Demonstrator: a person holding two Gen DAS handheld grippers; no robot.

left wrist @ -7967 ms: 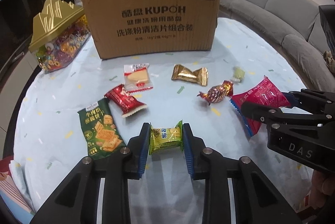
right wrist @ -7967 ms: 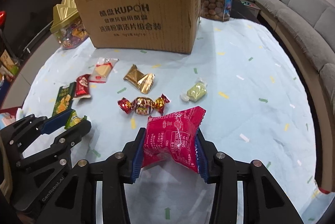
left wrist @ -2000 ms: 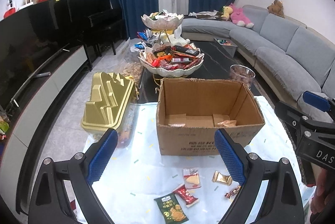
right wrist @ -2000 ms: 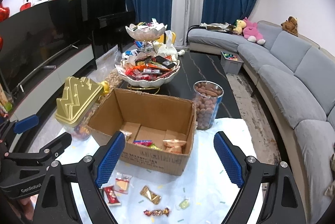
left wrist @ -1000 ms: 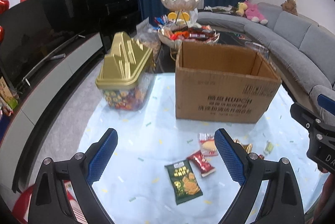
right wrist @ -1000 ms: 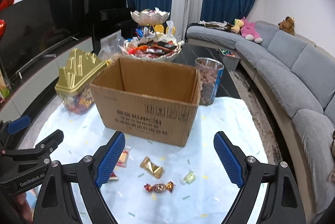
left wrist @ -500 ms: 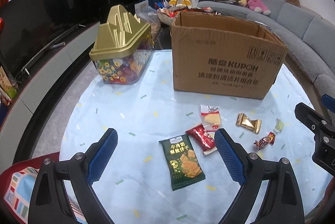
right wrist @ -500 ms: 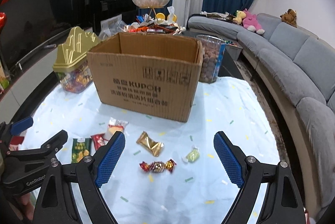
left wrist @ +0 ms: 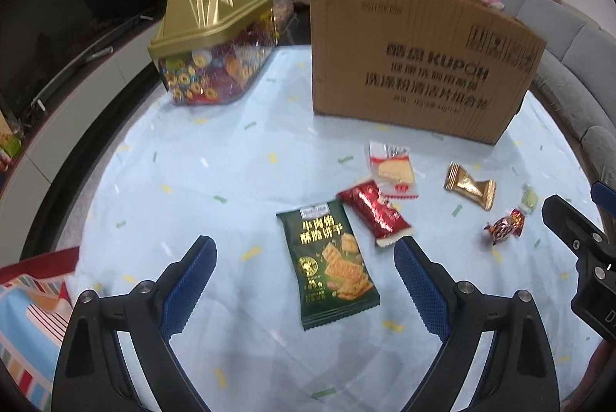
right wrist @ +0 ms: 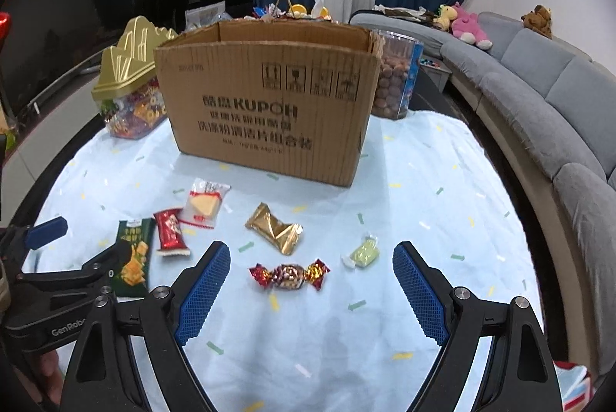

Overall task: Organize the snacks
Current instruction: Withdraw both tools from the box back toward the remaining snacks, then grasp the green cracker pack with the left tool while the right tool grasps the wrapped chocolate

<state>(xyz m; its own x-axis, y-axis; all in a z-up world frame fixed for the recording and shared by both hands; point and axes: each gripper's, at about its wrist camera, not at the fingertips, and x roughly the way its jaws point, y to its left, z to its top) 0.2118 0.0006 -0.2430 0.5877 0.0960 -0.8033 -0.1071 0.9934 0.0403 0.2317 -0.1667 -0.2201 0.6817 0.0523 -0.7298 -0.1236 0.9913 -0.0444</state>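
Box: one corrugated cardboard box (right wrist: 265, 104), open-topped, at the counter's (right wrist: 423, 219) far side.
Snacks: six crinkly wrapped packets lying loose before it, green cracker packet (left wrist: 329, 263) flat.
Left hand-held gripper (left wrist: 304, 277): jaws apart, empty.
Right hand-held gripper (right wrist: 310, 290): jaws apart, empty.

Both claws have been lowered from above the box (right wrist: 269, 111) toward the counter (left wrist: 192, 188). The left claw (left wrist: 304, 273), closed on a small green packet eight seconds earlier, is now spread wide over the green cracker pack (left wrist: 327, 254). The right claw (right wrist: 310, 281), then closed on a pink bag, is now spread wide over the red-gold candy (right wrist: 288, 275). Neither packet nor bag remains on the counter.
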